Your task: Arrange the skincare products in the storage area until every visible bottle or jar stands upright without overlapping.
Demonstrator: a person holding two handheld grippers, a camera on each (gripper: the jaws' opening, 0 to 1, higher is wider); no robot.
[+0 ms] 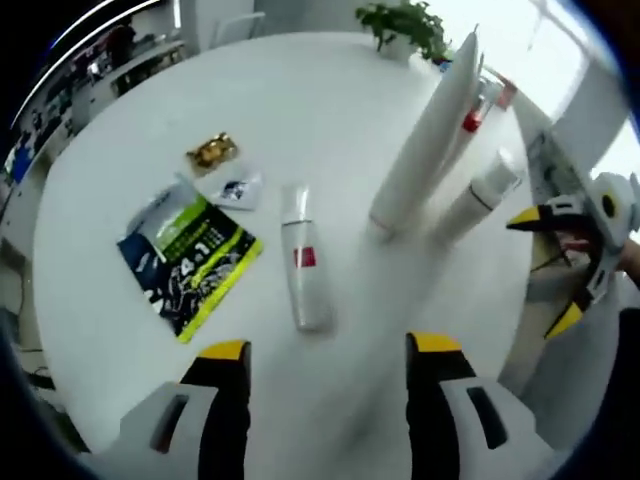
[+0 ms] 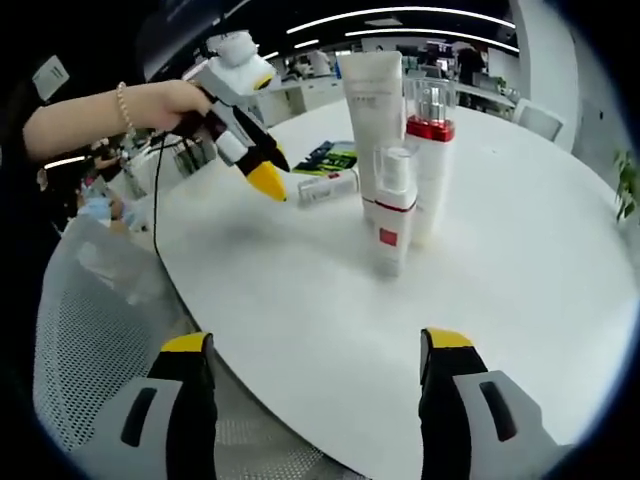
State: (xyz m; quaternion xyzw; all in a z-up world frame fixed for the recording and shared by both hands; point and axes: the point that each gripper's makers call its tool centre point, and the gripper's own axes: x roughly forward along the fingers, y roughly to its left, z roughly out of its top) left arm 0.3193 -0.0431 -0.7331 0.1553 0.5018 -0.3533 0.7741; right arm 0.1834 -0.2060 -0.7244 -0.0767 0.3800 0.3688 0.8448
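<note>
Left gripper (image 1: 325, 355) open, jaws spread wide, nothing between them. Right gripper (image 2: 318, 350) likewise agape and empty. Bare hand (image 2: 178, 103) wrapped around left gripper's handle, forearm extended, beaded bracelet at wrist.

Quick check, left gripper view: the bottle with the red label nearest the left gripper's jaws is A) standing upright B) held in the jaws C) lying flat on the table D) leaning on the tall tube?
C: the red-label bottle lies on its side on the white table, clear of the open left gripper and apart from the upright tall tube.
</note>
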